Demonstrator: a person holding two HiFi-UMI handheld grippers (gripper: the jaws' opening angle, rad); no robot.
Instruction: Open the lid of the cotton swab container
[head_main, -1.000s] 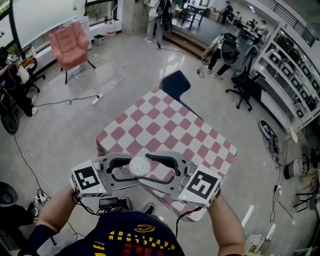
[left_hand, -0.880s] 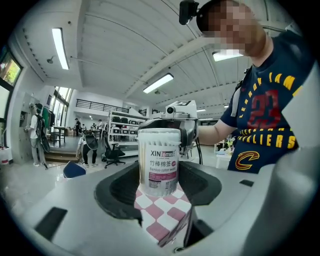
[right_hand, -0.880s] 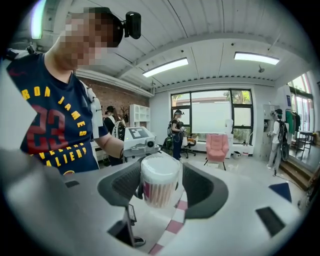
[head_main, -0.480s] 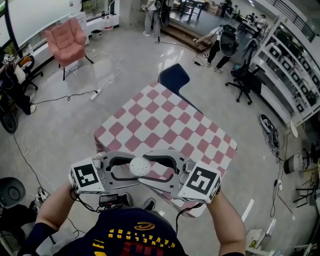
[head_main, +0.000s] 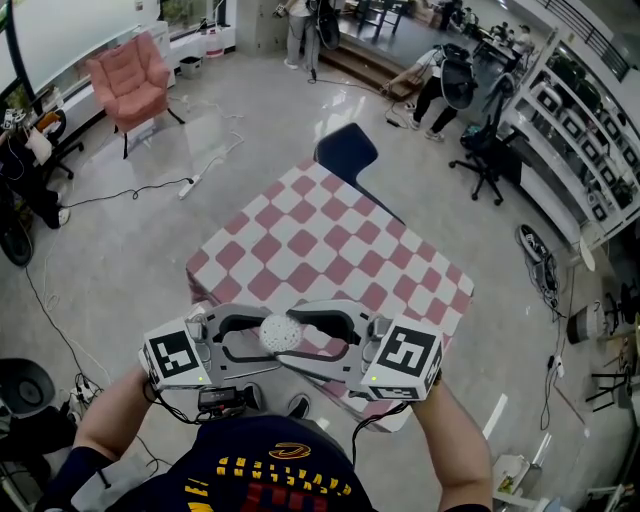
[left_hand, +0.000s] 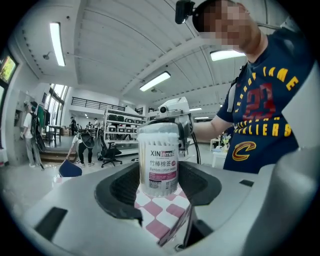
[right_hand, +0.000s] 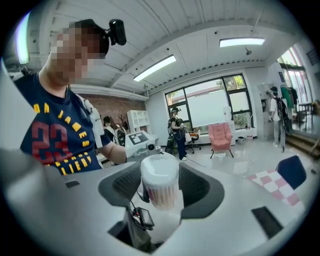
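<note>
The cotton swab container (head_main: 283, 335) is a clear round tub with a white lid, held in the air over the near edge of the checkered table (head_main: 330, 245). My left gripper (head_main: 262, 338) is shut on its labelled body (left_hand: 159, 162), one jaw on each side. From the opposite side my right gripper (head_main: 305, 335) is shut on its upper part, the jaws flanking the white lid (right_hand: 160, 175). The lid sits on the tub. The left gripper view shows the tub upright, with the right gripper (left_hand: 172, 112) behind it.
A blue chair (head_main: 347, 155) stands at the table's far corner. A pink armchair (head_main: 125, 85) and a floor cable (head_main: 190, 185) lie at the far left. Office chairs and shelving (head_main: 560, 110) fill the right side, with people at the back.
Both grippers keep their hold on the container in about the same place. Only the head view has shifted a little, so the table sits slightly higher in the picture.
</note>
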